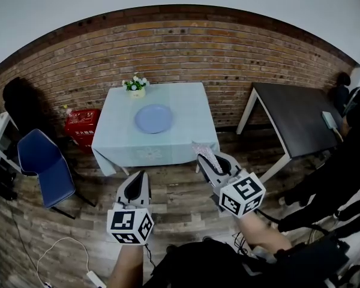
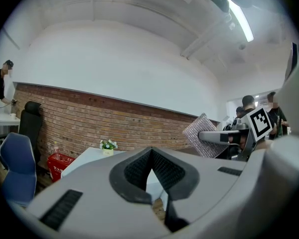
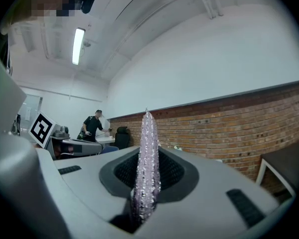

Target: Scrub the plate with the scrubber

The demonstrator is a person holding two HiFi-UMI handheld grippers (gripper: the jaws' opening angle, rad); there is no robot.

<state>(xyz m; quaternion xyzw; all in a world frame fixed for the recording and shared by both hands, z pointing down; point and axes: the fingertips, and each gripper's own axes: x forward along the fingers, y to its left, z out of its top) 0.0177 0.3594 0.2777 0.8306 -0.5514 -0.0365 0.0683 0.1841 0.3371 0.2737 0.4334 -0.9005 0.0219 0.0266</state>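
A round blue plate [image 1: 153, 118] lies in the middle of a table with a pale blue cloth [image 1: 120, 143], well ahead of both grippers. My right gripper [image 1: 212, 164] is shut on a sparkly silver-pink scrubber [image 1: 204, 155], which stands edge-on between its jaws [image 3: 147, 168]. My left gripper [image 1: 134, 183] is held beside it with jaws shut and nothing in them. Both hang over the wooden floor short of the table's near edge. In the left gripper view the scrubber [image 2: 202, 135] shows flat at the right, and the table [image 2: 88, 158] is ahead.
A small pot of white flowers [image 1: 135, 86] stands at the table's far edge. A blue chair [image 1: 45, 164] and a red box [image 1: 81, 126] are at the left, a dark table [image 1: 297, 116] at the right, with people in black [image 1: 342, 167] beside it. Behind all is a brick wall [image 1: 186, 47].
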